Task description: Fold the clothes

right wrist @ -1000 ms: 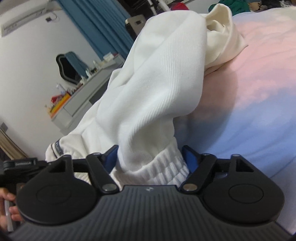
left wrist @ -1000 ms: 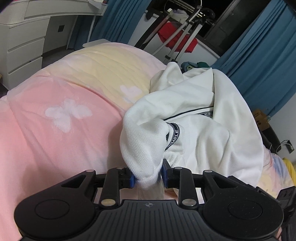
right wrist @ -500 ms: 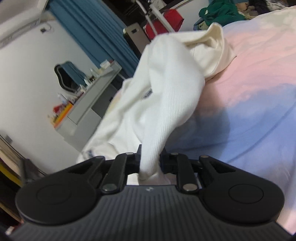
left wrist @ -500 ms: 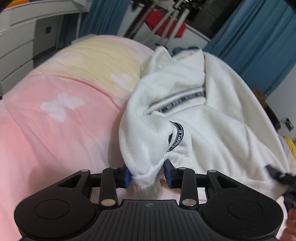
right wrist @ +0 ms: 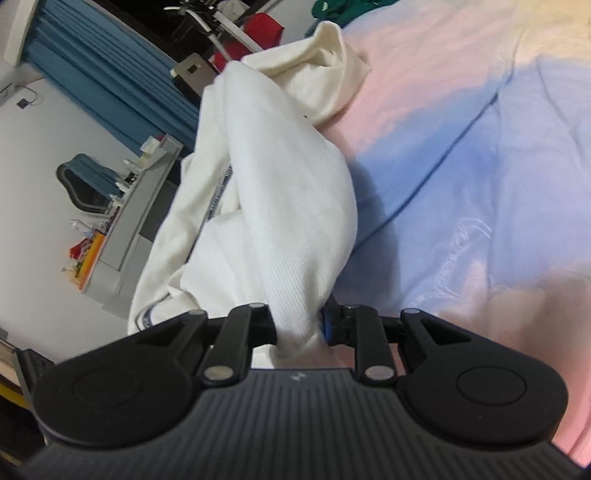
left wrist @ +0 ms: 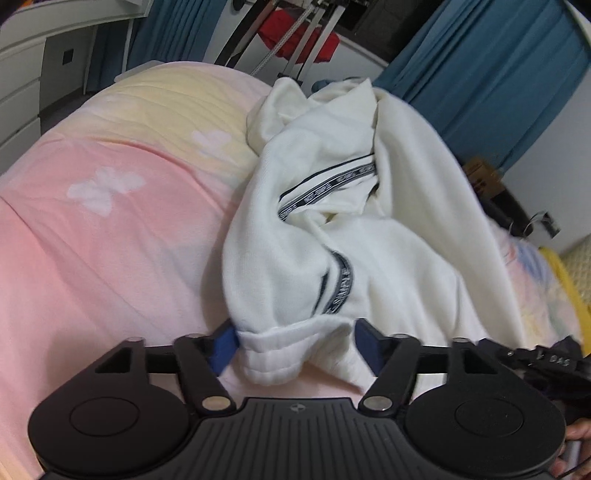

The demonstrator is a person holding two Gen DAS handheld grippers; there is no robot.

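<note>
Left wrist view: the left gripper (left wrist: 297,350) has its jaws spread wide, and the ribbed cuff of the white sweatshirt (left wrist: 332,229) lies loose between the blue pads (left wrist: 223,349), brushing the pad at 9 o'clock and apart from the one at 3 o'clock. The sweatshirt is heaped on the bedspread (left wrist: 110,229), running from the gripper up toward 12 o'clock, with a dark lettered band (left wrist: 338,286) curling across a fold near the centre. The bedspread is pink at 9 o'clock with pale butterfly shapes and turns yellow toward 11 o'clock. White drawers (left wrist: 20,96) stand at 10 o'clock, a drying rack (left wrist: 295,33) with a red cloth hangs at 12 o'clock, and blue curtains (left wrist: 498,85) fill 2 o'clock. The garment's bulk hides the bed's far right side. Right wrist view: the right gripper (right wrist: 299,332) is clamped narrow on a bunched end of the same sweatshirt (right wrist: 280,192), which stretches taut toward 11 o'clock and blocks the middle of the frame. The bedspread (right wrist: 461,166) lies at 2 to 4 o'clock, blue and pink. A grey desk (right wrist: 125,229) with clutter sits at 9 o'clock beside a chair (right wrist: 85,184), and curtains (right wrist: 110,74) hang at 10 o'clock.
</note>
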